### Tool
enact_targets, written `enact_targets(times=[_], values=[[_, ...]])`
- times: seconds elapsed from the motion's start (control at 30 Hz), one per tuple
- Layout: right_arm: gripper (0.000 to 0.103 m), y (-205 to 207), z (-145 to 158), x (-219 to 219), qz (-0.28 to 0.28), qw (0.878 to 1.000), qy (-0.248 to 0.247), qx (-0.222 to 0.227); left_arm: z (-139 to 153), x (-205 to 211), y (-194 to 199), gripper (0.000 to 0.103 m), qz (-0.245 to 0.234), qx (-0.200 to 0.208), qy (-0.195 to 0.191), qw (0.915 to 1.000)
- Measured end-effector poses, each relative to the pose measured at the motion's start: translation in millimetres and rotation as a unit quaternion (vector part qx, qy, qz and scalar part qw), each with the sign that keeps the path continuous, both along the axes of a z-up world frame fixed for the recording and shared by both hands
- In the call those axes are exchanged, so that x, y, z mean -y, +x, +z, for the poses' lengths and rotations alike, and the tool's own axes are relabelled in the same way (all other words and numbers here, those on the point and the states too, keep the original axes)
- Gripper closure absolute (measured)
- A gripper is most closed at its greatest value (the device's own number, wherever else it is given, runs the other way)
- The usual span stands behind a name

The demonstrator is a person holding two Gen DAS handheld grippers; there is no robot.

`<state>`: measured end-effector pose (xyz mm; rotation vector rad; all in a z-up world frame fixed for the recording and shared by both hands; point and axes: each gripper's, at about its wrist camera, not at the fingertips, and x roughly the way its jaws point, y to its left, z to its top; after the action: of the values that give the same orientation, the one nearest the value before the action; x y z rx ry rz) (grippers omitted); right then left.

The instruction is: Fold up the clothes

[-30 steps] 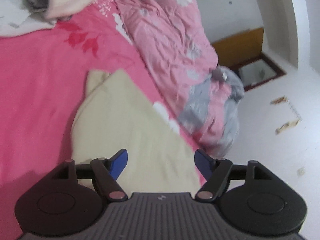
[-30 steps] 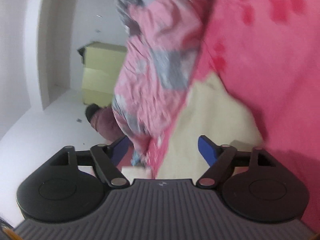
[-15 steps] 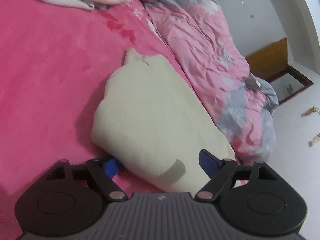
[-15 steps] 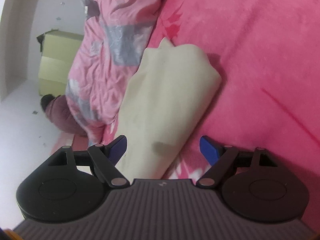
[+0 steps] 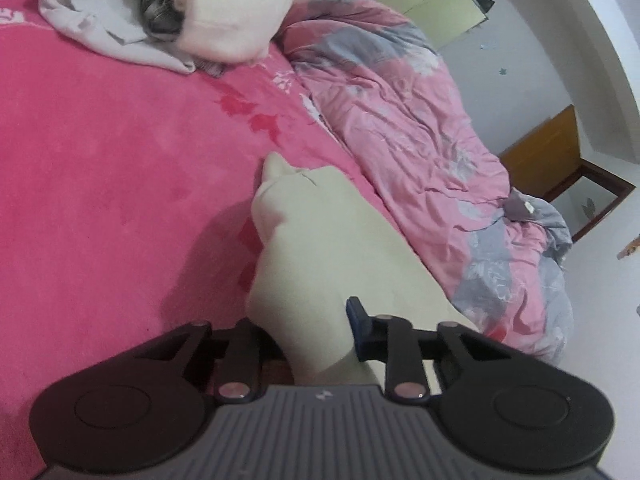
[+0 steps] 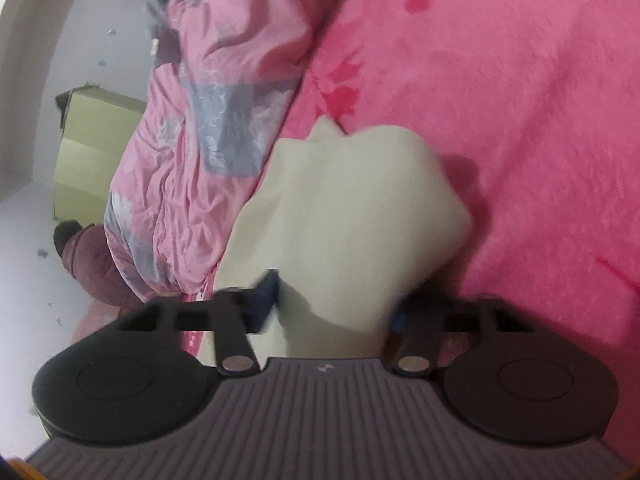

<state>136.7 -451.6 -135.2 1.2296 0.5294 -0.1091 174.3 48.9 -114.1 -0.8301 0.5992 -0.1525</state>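
Note:
A folded cream garment (image 5: 320,248) lies on the pink bedsheet (image 5: 100,160), near the bed's edge. In the left wrist view my left gripper (image 5: 316,332) has its jaws closing on the near end of the cloth, which bunches up between them; only the right blue fingertip (image 5: 358,328) shows, the other is under the fabric. The right wrist view shows the same cream garment (image 6: 352,208) from its other end. There my right gripper (image 6: 332,304) is closing its jaws too, with the cloth squeezed between them in a blurred picture.
A rumpled pink and grey quilt (image 5: 420,140) lies along the bed's edge beside the garment, also quilt (image 6: 208,120). A heap of pale clothes (image 5: 180,8) sits at the far end of the sheet. A yellow-green box (image 6: 92,152) stands on the white floor.
Both grippers dropped onto the cream garment's ends and narrowed their jaws from wide open. The cloth now bunches up between the fingers of each.

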Motion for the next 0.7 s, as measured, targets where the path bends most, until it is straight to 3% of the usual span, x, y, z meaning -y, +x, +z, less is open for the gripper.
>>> enact_targets(times=[0.03, 0.13, 0.47, 0.7], values=[[0.077, -0.5, -3.7, 3.4, -0.001, 1.000, 0.016, 0.000, 0.2, -0.1, 0.3, 0.082, 0.004, 0.002, 0.001, 1.0000], [0.085, -5.4, -6.2, 6.0, -0.004, 0.999, 0.040, 0.008, 4.2, 0.2, -1.4, 0.085, 0.010, 0.010, 0.006, 0.9999], [0.088, -48.1, 31.2, -8.3, 0.026, 0.998, 0.035, 0.048, 42.1, -12.6, -54.5, 0.087, -0.023, 0.026, 0.021, 0.9992], [0.088, -131.0, 24.2, -12.1, 0.054, 0.995, 0.078, 0.036, 49.1, -44.6, -122.3, 0.086, -0.076, -0.021, 0.043, 0.9959]])
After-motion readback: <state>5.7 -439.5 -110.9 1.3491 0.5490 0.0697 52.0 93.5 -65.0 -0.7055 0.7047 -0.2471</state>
